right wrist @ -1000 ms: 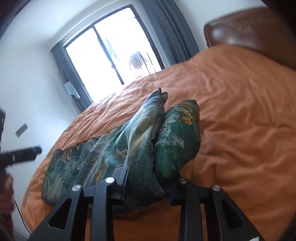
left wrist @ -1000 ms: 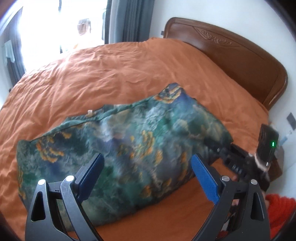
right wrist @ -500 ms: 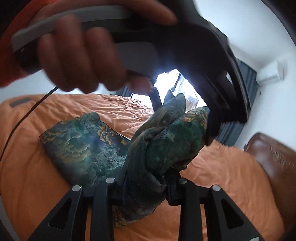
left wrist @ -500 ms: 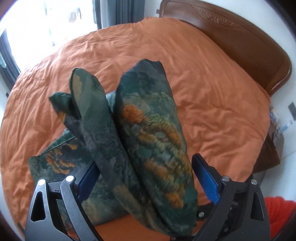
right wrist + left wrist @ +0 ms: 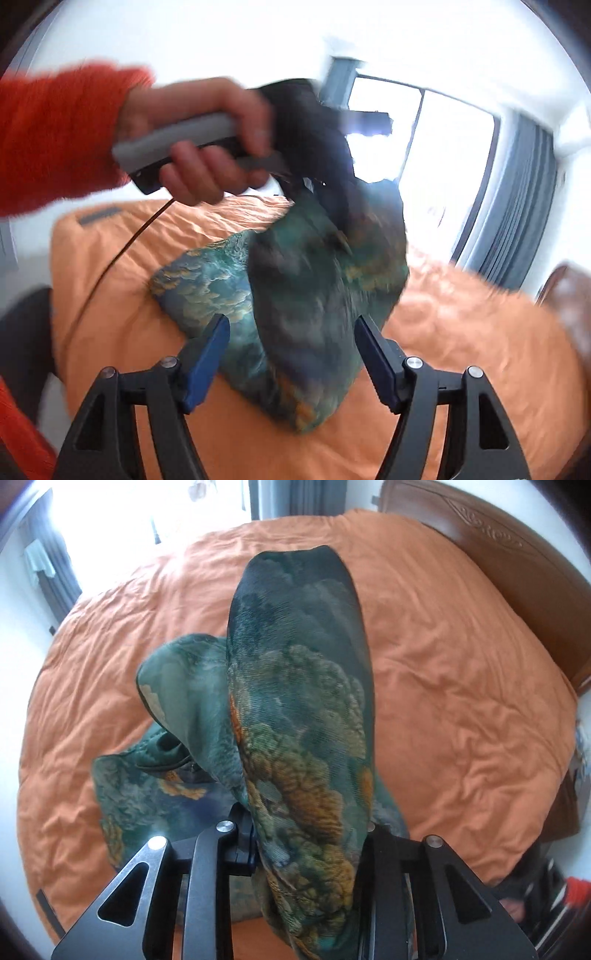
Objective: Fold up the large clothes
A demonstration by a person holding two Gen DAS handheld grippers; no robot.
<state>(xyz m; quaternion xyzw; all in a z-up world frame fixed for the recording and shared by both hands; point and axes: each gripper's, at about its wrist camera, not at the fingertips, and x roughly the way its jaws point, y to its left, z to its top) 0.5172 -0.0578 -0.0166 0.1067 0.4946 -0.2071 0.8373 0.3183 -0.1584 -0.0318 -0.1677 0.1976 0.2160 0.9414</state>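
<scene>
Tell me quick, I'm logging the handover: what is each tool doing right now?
Left tool: just closed, clamped on the green patterned garment.
Right tool: just opened, holding nothing; garment hangs between its pads.

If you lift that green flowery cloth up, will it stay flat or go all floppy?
Probably floppy: the green cloth droops in folds where the left claw pinches it. It looks thin and light, since one pinch lifts a big bunch. Its sheen suggests it might slip.
</scene>
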